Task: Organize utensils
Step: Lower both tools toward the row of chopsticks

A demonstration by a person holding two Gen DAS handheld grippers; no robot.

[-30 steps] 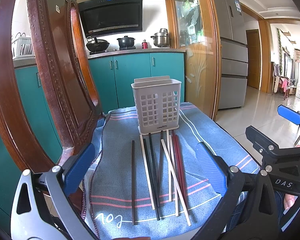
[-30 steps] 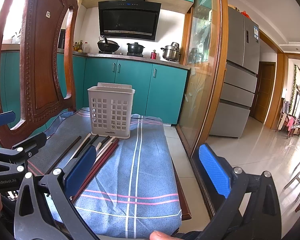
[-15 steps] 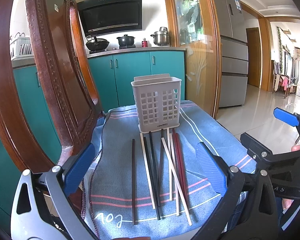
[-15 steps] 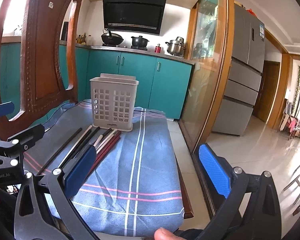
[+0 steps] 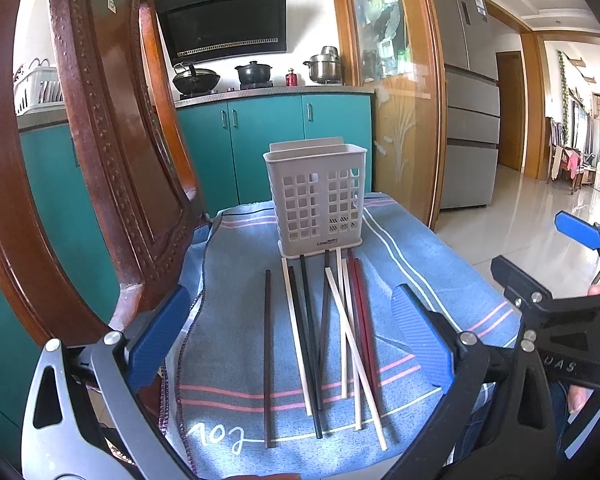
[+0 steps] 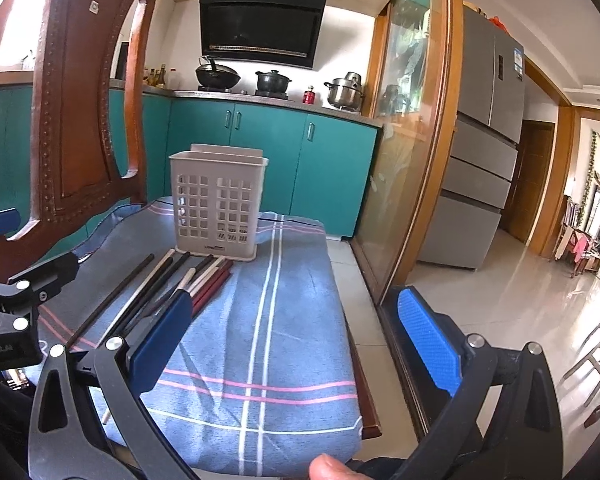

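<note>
a wooden table (image 6: 370,392) is covered by a blue striped cloth (image 5: 228,364); on the cloth are set a white slotted basket (image 5: 318,204) and loose chopsticks (image 5: 312,344).

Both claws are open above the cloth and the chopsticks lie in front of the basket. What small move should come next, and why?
Probably lower the left claw onto the chopsticks and close on one, perhaps the lone dark chopstick lying apart on the left. The left claw is open and empty, the chopsticks lie flat on the cloth between its fingers' line of sight, and the basket stands upright behind them.
</note>
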